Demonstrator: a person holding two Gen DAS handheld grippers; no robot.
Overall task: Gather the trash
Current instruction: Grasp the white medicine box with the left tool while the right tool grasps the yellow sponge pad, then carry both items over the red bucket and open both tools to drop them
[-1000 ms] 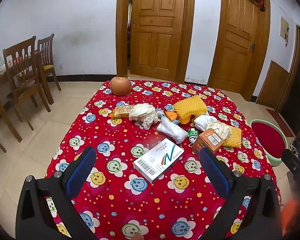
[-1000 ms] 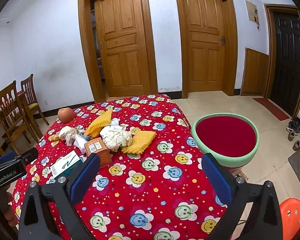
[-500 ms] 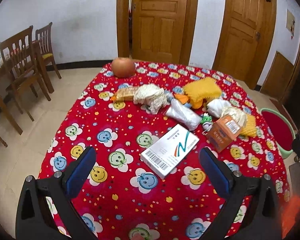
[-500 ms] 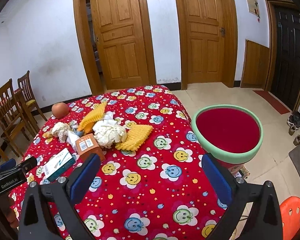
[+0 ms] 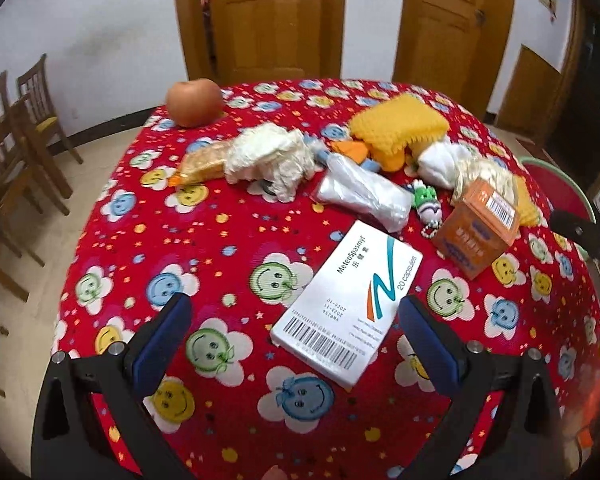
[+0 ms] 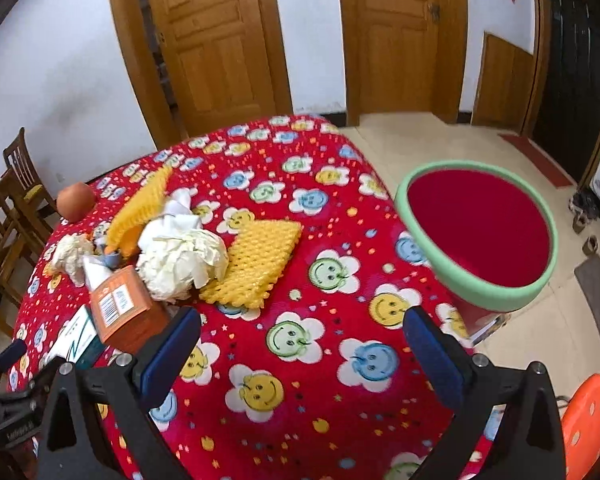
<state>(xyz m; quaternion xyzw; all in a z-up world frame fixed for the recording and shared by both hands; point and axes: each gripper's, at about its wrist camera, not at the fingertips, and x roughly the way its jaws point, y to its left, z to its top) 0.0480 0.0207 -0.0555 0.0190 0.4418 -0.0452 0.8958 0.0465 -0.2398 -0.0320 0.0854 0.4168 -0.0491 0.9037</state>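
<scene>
Trash lies on a table with a red smiley-flower cloth [image 5: 148, 248]. A white capsule box [image 5: 350, 300] lies flat between the fingers of my open left gripper [image 5: 296, 312], close to its right finger. Beyond it are an orange carton [image 5: 476, 232], a clear plastic bag [image 5: 364, 194], crumpled white paper [image 5: 272, 156] and yellow foam netting [image 5: 400, 126]. My right gripper [image 6: 300, 328] hangs open over bare cloth, with the orange carton [image 6: 120, 306], a white paper wad [image 6: 180, 258] and a yellow foam net [image 6: 256, 262] ahead of it to the left.
A green-rimmed red bin [image 6: 480, 236] stands beside the table on the right. An apple [image 5: 194, 102] sits at the far left corner. Wooden chairs [image 5: 16, 136] stand to the left. An orange stool [image 6: 588, 428] is at lower right. Wooden doors line the back wall.
My left gripper has moved forward and down, so the white capsule box now sits between its fingers. My right gripper has also advanced toward the trash pile. Both stay open.
</scene>
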